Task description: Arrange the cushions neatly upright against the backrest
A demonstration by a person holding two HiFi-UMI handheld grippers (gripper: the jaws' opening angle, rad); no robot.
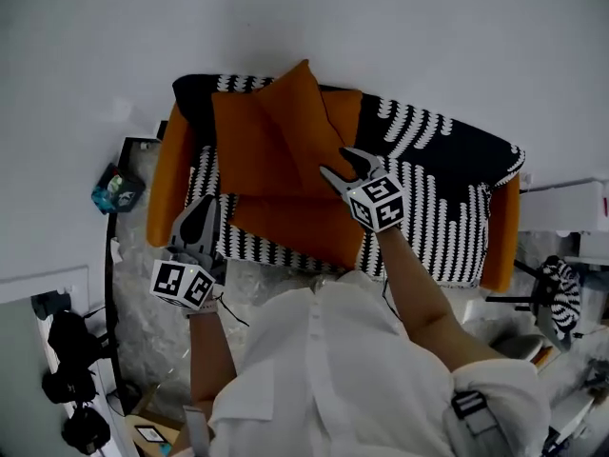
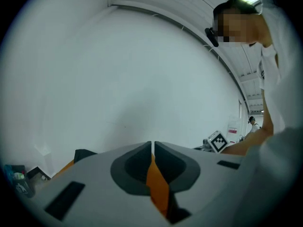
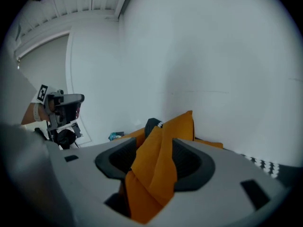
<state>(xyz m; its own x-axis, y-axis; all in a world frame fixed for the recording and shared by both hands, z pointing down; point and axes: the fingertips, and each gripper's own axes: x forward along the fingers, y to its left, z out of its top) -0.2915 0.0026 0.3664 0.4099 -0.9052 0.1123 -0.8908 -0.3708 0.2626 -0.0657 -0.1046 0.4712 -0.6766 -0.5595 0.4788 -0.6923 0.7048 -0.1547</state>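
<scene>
1. Presently, the jaws of the right gripper [image 3: 155, 143] are held apart. A loose fold of a square orange fabric cushion [image 1: 276, 131] is seen between them, and no squeeze on the cloth is visible.
2. The jaws of the left gripper [image 2: 152, 144] are closed tip to tip. A thin orange strip is seen through the slit behind the tips, but whether any cloth is pinched there cannot be told.
3. In the head view, the right gripper is placed at the 4 o'clock edge of that cushion. The cushion is propped at a tilt, with one corner pointed towards 12 o'clock.
4. A second orange fabric cushion [image 1: 295, 227] is laid flat on the seat, at 6 o'clock from the first. The left gripper is found near its 9 o'clock end.
5. Both cushions are gathered towards the 9 o'clock end of an orange upholstered sofa [image 1: 501, 231]. The sofa is draped in a black-and-white patterned throw [image 1: 447, 198], and its backrest [image 1: 457, 141] is seen along the 12 o'clock side.
6. A plain white wall [image 1: 457, 36] is seen beyond the sofa at 12 o'clock.
7. A small teal object [image 1: 116, 188] is set near the sofa at 9 o'clock.
8. The person's white shirt [image 1: 324, 369] is seen at 6 o'clock.
</scene>
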